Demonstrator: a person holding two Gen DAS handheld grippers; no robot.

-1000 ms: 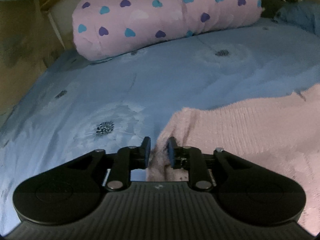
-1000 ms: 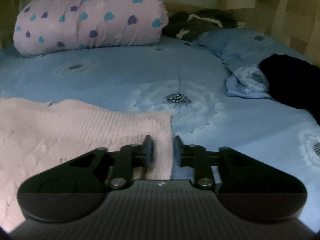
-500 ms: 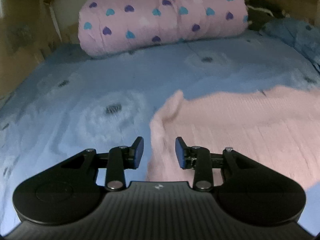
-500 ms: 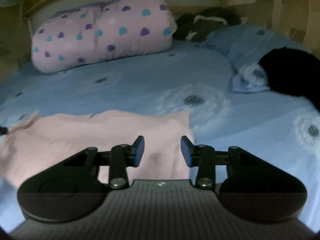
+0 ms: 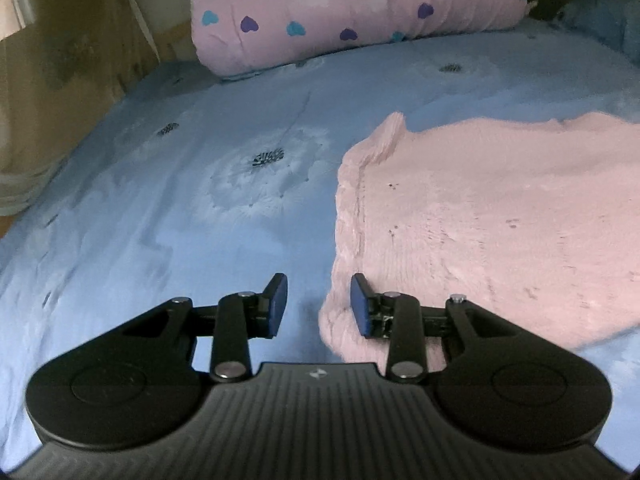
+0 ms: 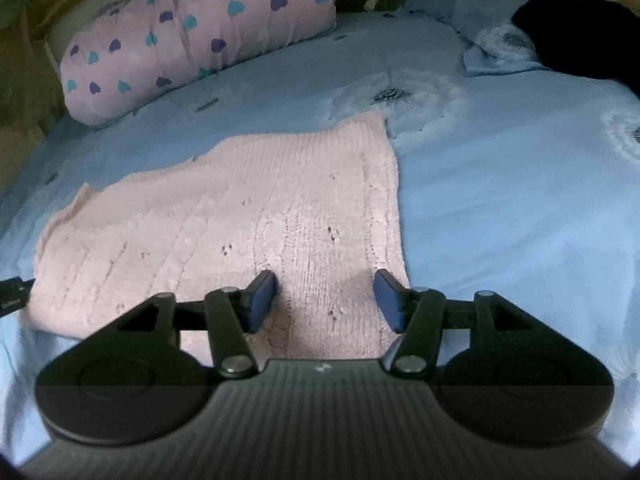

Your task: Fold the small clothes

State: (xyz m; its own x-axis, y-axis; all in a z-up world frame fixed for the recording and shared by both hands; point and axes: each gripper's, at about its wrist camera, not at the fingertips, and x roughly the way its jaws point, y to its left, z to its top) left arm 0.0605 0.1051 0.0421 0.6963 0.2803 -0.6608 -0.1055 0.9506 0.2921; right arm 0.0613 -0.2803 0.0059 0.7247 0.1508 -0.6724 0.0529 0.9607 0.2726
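Bed (image 5: 168, 216) bearing a pink knit garment (image 6: 248, 216) laid flat; heart-print pillow (image 5: 352, 12) beyond. Left hand-held gripper (image 5: 318, 305) and right hand-held gripper (image 6: 325, 300), both open and empty, at its near corners. Step: between folds; next, regrasp an edge

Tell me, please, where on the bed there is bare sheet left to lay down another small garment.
Bare blue sheet lies left of the pink knit garment, running up to the heart-print pillow. Another strip lies right of the garment, below the crumpled blue pillowcase and black cloth, where it is crowded. Both grippers, left and right, hang open.
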